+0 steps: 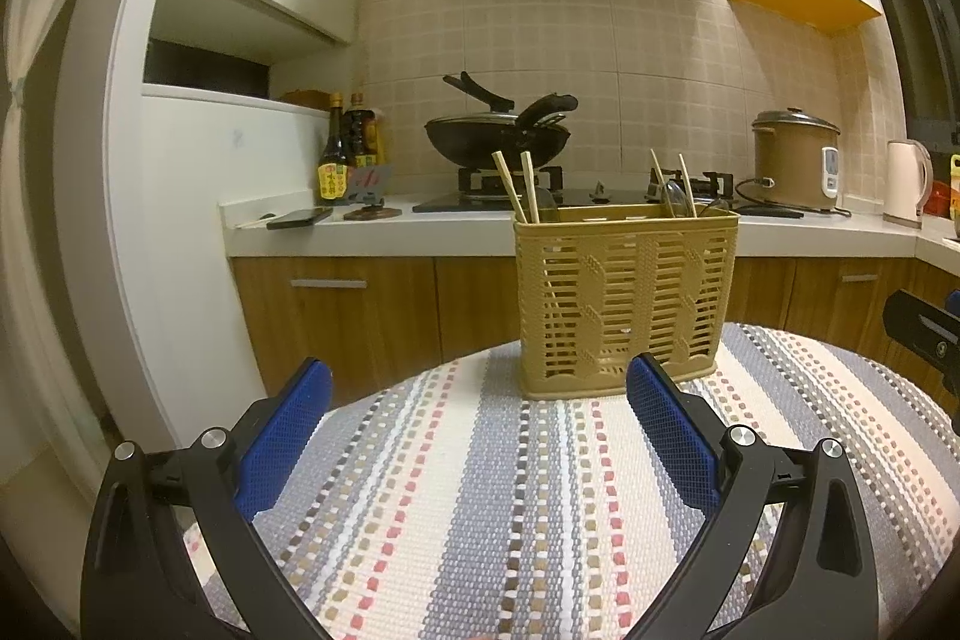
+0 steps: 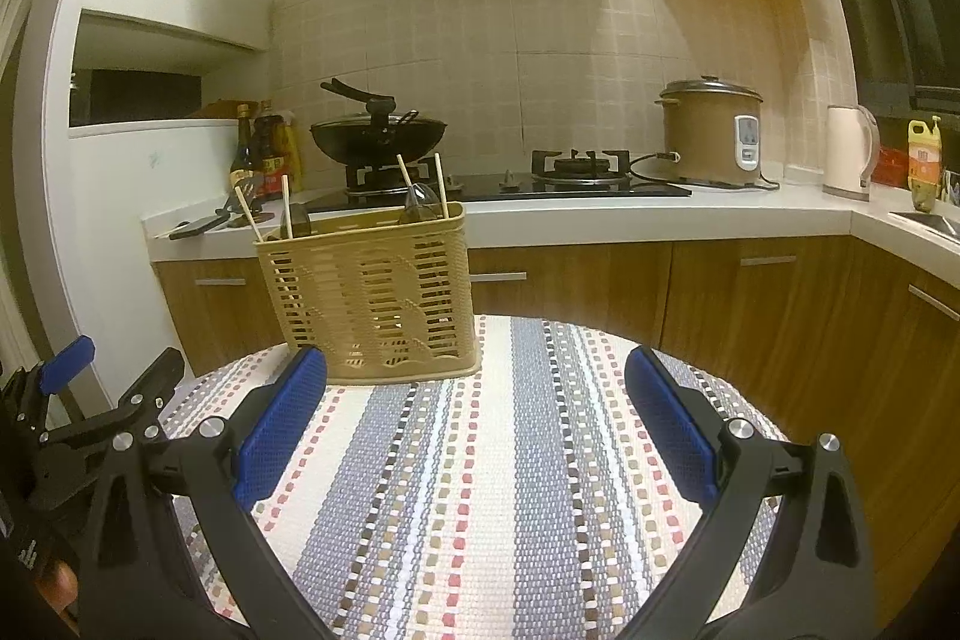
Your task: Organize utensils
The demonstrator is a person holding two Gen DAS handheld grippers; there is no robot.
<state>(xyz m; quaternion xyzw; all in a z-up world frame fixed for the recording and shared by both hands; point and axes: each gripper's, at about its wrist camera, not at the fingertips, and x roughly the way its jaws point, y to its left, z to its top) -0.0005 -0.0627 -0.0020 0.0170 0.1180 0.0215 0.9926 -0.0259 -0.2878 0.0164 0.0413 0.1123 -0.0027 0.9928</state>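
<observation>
A tan slotted utensil basket (image 1: 624, 298) stands upright at the far edge of a round table with a striped cloth (image 1: 468, 508). It holds two pairs of wooden chopsticks (image 1: 519, 187) and dark spoons (image 1: 675, 196). My left gripper (image 1: 477, 388) is open and empty, just short of the basket. In the right wrist view the basket (image 2: 372, 292) is ahead to the left, with chopsticks (image 2: 441, 187) and a spoon (image 2: 420, 205) sticking out. My right gripper (image 2: 474, 376) is open and empty above the cloth (image 2: 480, 490). The left gripper (image 2: 90, 400) shows at the left edge.
Behind the table is a kitchen counter (image 1: 420, 232) with a gas hob, a black wok (image 1: 498, 139), sauce bottles (image 1: 348, 148), a phone (image 1: 300, 218), a brown rice cooker (image 2: 711, 130) and a white kettle (image 2: 849, 151). Wooden cabinets run below. A range hood hangs above.
</observation>
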